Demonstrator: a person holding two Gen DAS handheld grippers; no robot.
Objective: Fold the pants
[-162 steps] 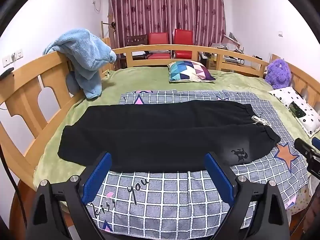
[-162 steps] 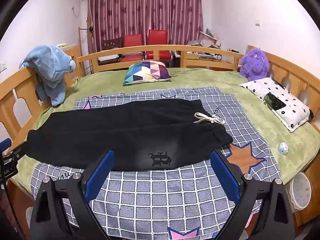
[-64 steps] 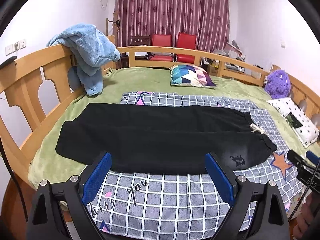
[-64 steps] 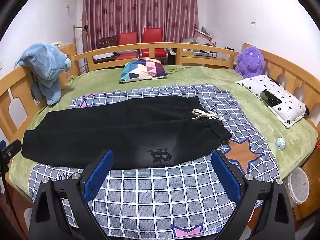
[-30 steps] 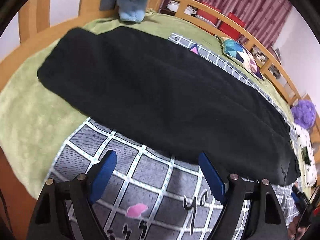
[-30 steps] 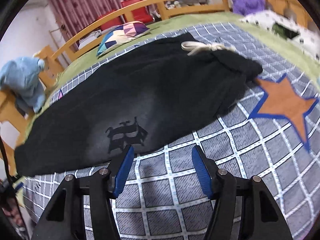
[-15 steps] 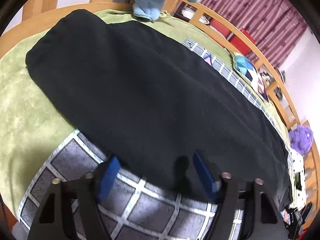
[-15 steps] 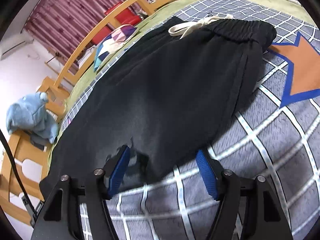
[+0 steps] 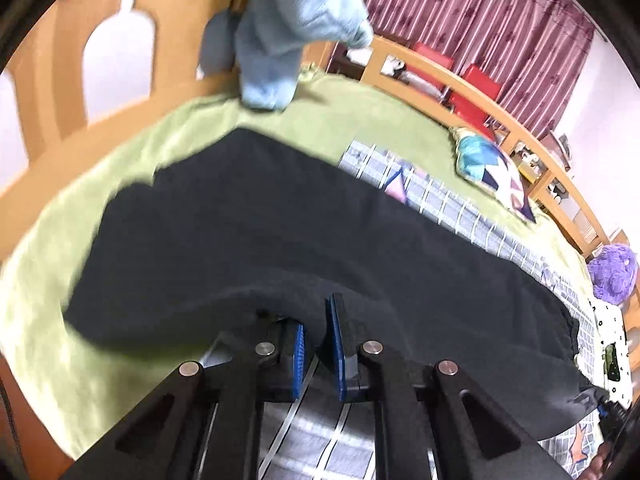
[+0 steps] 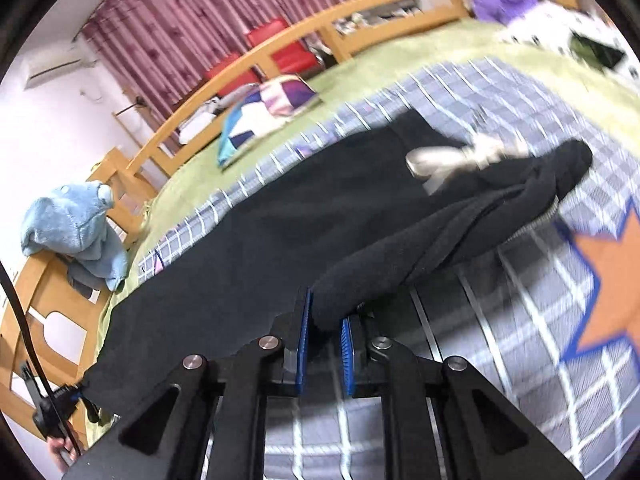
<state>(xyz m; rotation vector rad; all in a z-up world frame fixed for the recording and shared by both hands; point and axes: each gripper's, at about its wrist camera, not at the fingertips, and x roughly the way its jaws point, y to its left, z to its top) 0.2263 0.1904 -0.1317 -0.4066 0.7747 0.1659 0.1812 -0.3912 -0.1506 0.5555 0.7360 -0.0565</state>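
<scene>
Black pants (image 9: 304,240) lie lengthwise across the bed, legs toward the left rail, waistband with a white drawstring (image 10: 460,158) toward the right. My left gripper (image 9: 318,334) is shut on the near edge of a pant leg and lifts it a little. My right gripper (image 10: 324,330) is shut on the near edge of the pants (image 10: 320,216) close to the waist, and the cloth bunches up from the grey checked blanket (image 10: 500,304).
A green sheet (image 9: 60,240) covers the bed inside a wooden rail (image 9: 52,92). A blue plush towel (image 9: 288,20) hangs on the left rail. A colourful pillow (image 10: 260,112) lies at the back, a purple plush toy (image 9: 612,272) at the right.
Both grippers came down to the near edge of the pants and closed on it. The edge is now raised off the blanket at both grips.
</scene>
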